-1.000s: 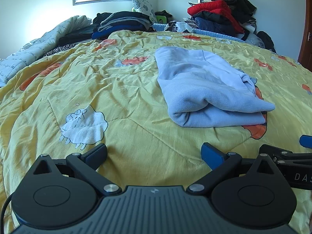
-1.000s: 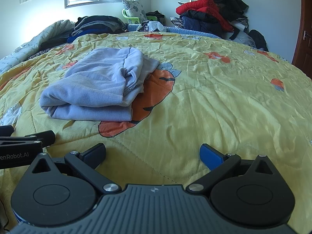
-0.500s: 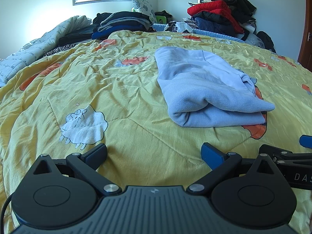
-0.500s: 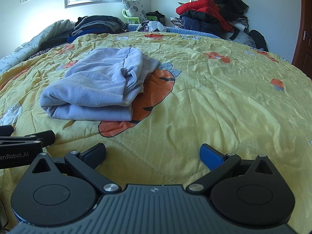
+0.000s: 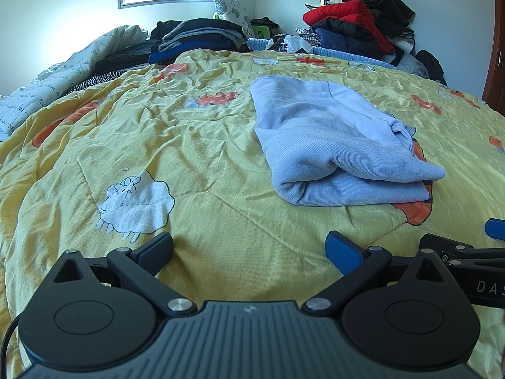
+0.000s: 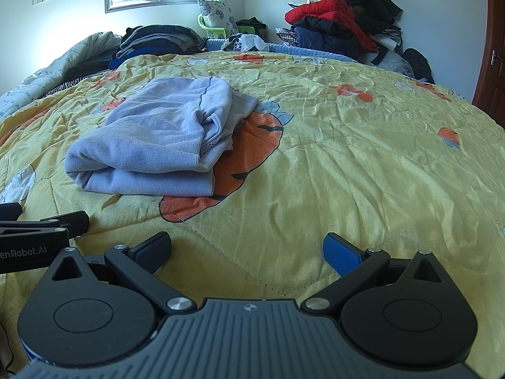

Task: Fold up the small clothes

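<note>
A light blue garment (image 5: 331, 145) lies folded into a thick bundle on the yellow quilt (image 5: 195, 145). It also shows in the right wrist view (image 6: 157, 145), with a white lining at its right edge. My left gripper (image 5: 249, 248) is open and empty, low over the quilt, nearer me and left of the garment. My right gripper (image 6: 247, 248) is open and empty, nearer me and right of the garment. Each gripper's side shows in the other's view, the right gripper (image 5: 467, 252) and the left gripper (image 6: 44, 230).
Folded dark clothes (image 5: 195, 38) and a pillow (image 5: 232, 12) sit at the bed's far end. A heap of red and dark jackets (image 5: 353, 28) stands at the back right. A white duvet (image 5: 63, 72) lies along the left. A brown door (image 6: 492, 53) is at the right.
</note>
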